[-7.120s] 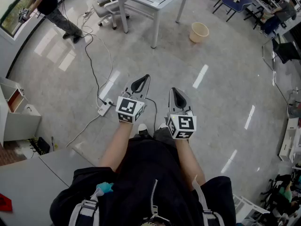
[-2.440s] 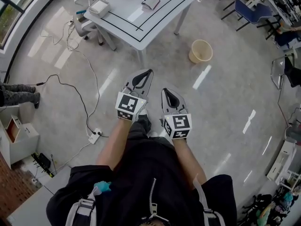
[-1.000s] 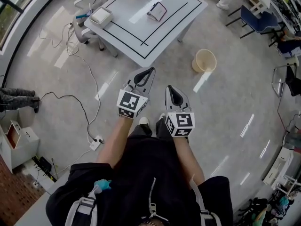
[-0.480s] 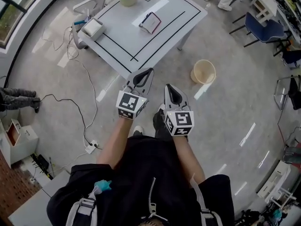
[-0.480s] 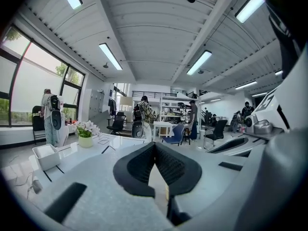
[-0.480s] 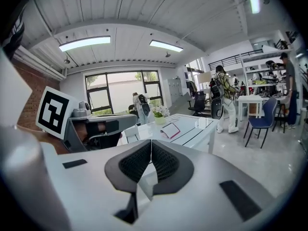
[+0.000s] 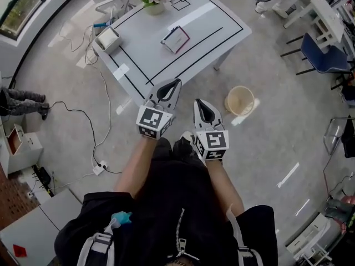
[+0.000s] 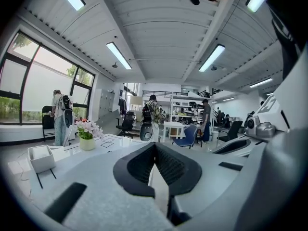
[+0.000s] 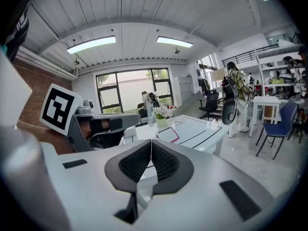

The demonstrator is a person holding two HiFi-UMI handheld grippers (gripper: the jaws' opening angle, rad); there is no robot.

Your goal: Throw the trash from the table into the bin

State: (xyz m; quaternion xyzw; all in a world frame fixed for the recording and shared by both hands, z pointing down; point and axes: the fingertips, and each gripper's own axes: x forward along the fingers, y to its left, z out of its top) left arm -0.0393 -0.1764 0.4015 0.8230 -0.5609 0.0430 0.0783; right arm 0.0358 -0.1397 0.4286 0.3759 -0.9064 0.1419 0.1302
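Both hand-held grippers closed and empty, held out side by side.

The left gripper [image 7: 175, 83], a pale grey shell with a black ribbed tip and a cube of black-and-white square markers [image 7: 153, 122] at its back, points forward on a bare left forearm [image 7: 136, 168]. Its fingers [image 8: 142, 163] meet along one line, with nothing between them. The right gripper [image 7: 201, 103], of the same make, lies just beside it and a little nearer the body, and its own marker cube [image 7: 211, 143] faces upward. Its fingers [image 9: 163, 163] are likewise pressed together and hold nothing. Both arms reach out of black sleeves [image 7: 94, 212], elbows bent, with the two grippers close and roughly parallel.
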